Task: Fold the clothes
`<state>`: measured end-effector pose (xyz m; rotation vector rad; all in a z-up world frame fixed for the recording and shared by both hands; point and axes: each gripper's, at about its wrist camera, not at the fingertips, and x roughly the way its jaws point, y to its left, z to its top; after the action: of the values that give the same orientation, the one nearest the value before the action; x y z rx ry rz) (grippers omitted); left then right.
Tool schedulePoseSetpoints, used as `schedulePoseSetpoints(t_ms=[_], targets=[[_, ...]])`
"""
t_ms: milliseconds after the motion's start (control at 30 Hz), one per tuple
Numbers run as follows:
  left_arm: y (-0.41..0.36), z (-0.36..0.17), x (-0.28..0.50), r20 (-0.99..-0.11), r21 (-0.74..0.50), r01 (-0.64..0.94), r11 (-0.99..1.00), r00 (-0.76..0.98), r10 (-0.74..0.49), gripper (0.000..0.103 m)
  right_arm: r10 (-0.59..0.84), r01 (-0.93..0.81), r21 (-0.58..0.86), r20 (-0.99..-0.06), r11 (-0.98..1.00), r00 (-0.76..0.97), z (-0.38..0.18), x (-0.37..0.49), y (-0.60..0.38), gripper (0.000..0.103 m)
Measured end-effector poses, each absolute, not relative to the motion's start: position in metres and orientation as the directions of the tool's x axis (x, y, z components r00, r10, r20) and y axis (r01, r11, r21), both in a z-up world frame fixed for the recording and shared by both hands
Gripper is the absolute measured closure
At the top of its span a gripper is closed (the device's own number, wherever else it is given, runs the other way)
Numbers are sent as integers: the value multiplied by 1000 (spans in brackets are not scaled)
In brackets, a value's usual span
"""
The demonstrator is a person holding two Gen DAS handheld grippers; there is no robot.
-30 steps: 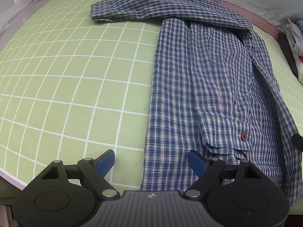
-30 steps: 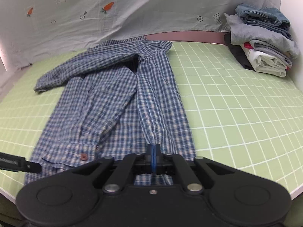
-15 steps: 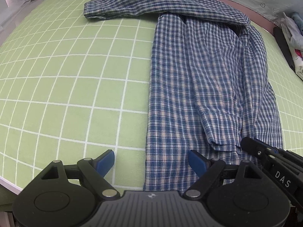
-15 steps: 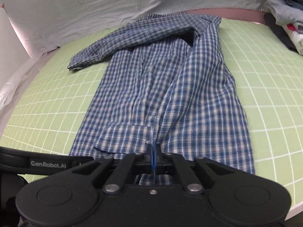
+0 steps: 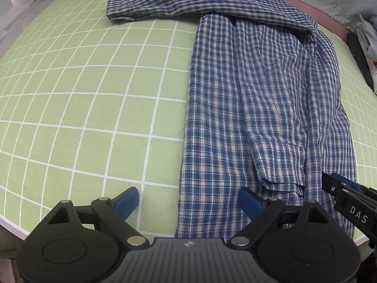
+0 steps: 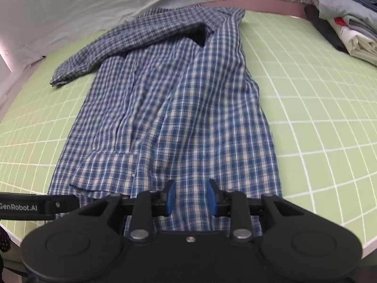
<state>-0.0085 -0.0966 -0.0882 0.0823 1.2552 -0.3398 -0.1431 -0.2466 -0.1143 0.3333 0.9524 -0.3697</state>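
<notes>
The plaid shirt [image 6: 179, 118] was found partly folded ahead of the narrowly parted, empty right gripper [image 6: 190, 200], one sleeve [image 5: 169, 7] left outstretched beyond the wide-open left gripper [image 5: 188, 200]

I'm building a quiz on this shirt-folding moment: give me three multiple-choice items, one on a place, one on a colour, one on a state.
1. Where is the folded clothes pile? A far right of the mat B on the shirt C near left
2. What colour is the grid mat? A pink B green C grey
3. How is the right hand-held gripper? A shut on cloth B open C out of view

A: it sits at the mat's far right edge. B: green with white lines. B: its blue pads stand apart above the plaid shirt.
</notes>
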Motion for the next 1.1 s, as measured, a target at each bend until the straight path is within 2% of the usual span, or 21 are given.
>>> schedulePoseSetpoints(t_ms=[233,467,633,733,800,967,1033,1067,1100], targets=[[-87,-64,18,-917,-133,197,971,347,-196,12,-233,427,75,-748,901,622,-79,-113,-275,66],[-77,-45,72,-884,-130,97,987,439,-160,12,-324,422,-18,-670,906,667,-61,-64,-306,32],[-69,-44,118,-872,-141,18,990,471,-133,11,-363,402,-93,-644,911,674,-62,-25,-325,31],[-67,-48,153,-867,-131,-13,991,486,-108,11,-384,368,-164,-632,915,673,-70,3,-332,39],[-69,-52,180,-866,-123,-35,992,491,-90,11,-383,336,-201,-638,920,668,-77,24,-338,50],[-74,-63,252,-877,-135,-87,987,474,-78,11,-407,280,-295,-692,913,597,-101,72,-353,60],[-76,-67,271,-879,-139,-84,987,469,-84,11,-386,261,-285,-711,922,588,-108,81,-358,70],[-77,-69,278,-880,-136,-85,987,467,-81,11,-379,263,-274,-717,925,586,-110,84,-361,83],[-78,-71,285,-881,-133,-86,987,466,-78,11,-372,279,-252,-718,927,588,-110,86,-365,92]])
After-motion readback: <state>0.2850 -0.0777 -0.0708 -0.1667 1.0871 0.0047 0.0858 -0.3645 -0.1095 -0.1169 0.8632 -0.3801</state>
